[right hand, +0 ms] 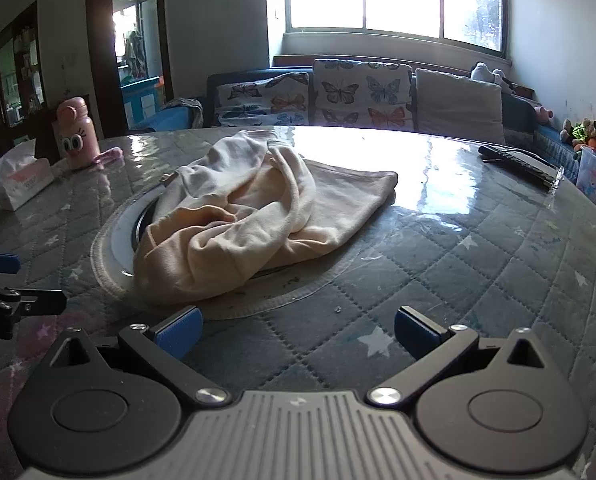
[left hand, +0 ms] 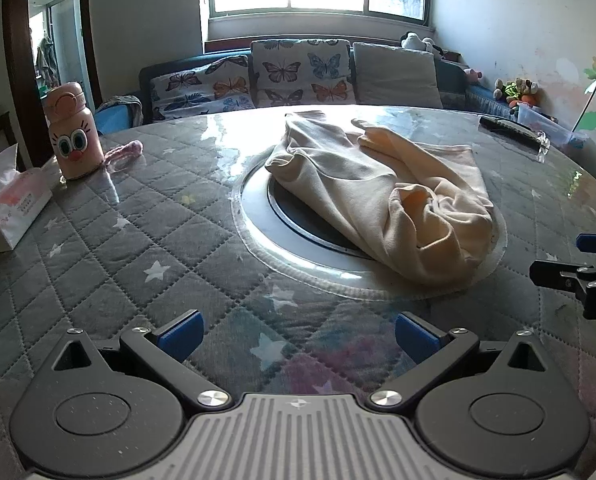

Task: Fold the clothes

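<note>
While both tongs [left hand: 299, 338] gape empty, cream garment [left hand: 382, 196] lies crumpled

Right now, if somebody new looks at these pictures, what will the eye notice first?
First the crumpled cream garment, lying unfolded over the round inset at the table's middle. Then the pink cartoon-eyed bottle at the far left beside a tissue box. Both grippers, left and right, are open and empty.
</note>
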